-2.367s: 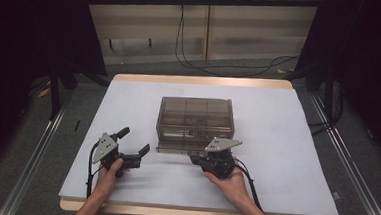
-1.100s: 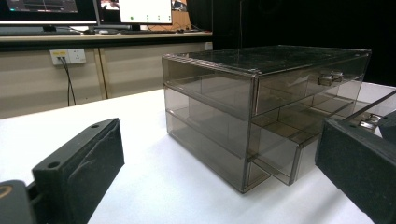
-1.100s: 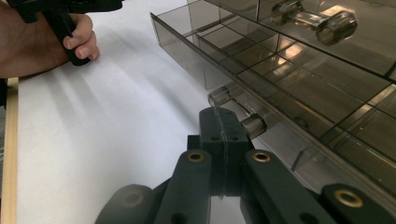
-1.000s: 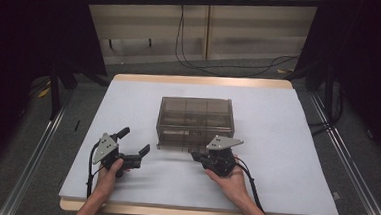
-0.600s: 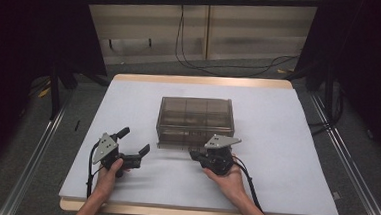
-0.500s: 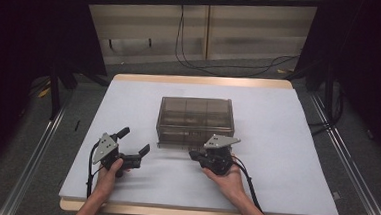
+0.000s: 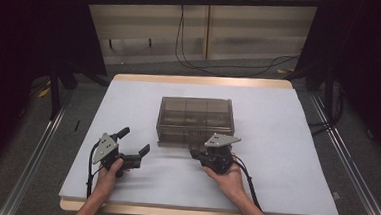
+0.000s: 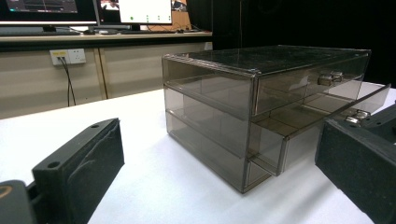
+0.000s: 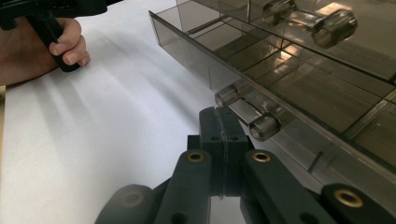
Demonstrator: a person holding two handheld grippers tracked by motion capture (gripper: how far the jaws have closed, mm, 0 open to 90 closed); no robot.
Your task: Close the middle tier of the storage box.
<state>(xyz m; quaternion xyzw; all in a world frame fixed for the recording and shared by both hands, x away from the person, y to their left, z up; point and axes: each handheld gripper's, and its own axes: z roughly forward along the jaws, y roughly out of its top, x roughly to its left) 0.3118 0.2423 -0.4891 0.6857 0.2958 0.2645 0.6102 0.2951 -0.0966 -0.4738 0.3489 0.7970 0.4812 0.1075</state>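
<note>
Now right tool (image 9: 223, 126) closed, empty, beside drawer (image 9: 299, 93) handle (image 9: 247, 114); left tool (image 7: 135, 146) open.

drawer box (image 7: 195, 120) blocks table (image 7: 285, 158) centre, bare cloth either side

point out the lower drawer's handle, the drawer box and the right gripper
lower drawer's handle (image 9: 247, 114), right gripper view, on the clear bar's middle
drawer box (image 7: 196, 108), high view, on its smoky top panel
right gripper (image 9: 223, 133), right gripper view, at the tips of its shut fingers
</note>
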